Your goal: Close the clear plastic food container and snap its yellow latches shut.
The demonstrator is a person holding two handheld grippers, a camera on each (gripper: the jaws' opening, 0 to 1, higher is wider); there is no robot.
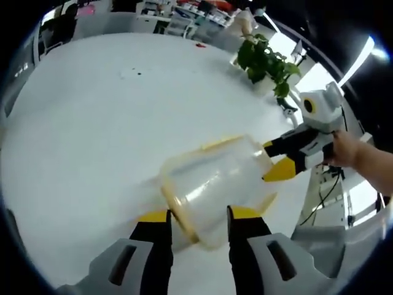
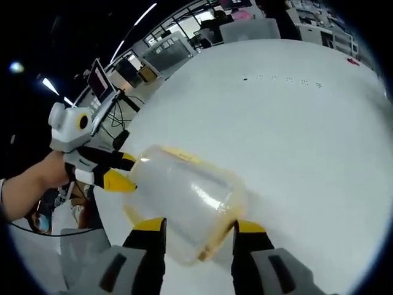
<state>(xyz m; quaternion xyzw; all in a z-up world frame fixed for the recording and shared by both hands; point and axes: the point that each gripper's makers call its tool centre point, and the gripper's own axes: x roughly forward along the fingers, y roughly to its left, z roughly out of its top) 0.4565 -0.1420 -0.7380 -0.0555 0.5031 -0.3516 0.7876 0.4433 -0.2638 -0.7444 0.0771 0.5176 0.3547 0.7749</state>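
Left gripper view: clear container [image 1: 212,187] w/ yellow trim sits tilted over the white table [image 1: 92,123], one end clamped btwn left gripper [image 1: 198,222] jaws. Right gripper [image 1: 284,161] pinches the far end; plant [image 1: 265,61] behind.

Right gripper view: right gripper [image 2: 198,232] jaws grip the container [image 2: 184,196]; left gripper [image 2: 116,172] holds opposite end.

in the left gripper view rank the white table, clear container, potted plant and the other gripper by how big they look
1. white table
2. clear container
3. right gripper and potted plant: they look alike in size, and the plant sits farther away, so unranked.
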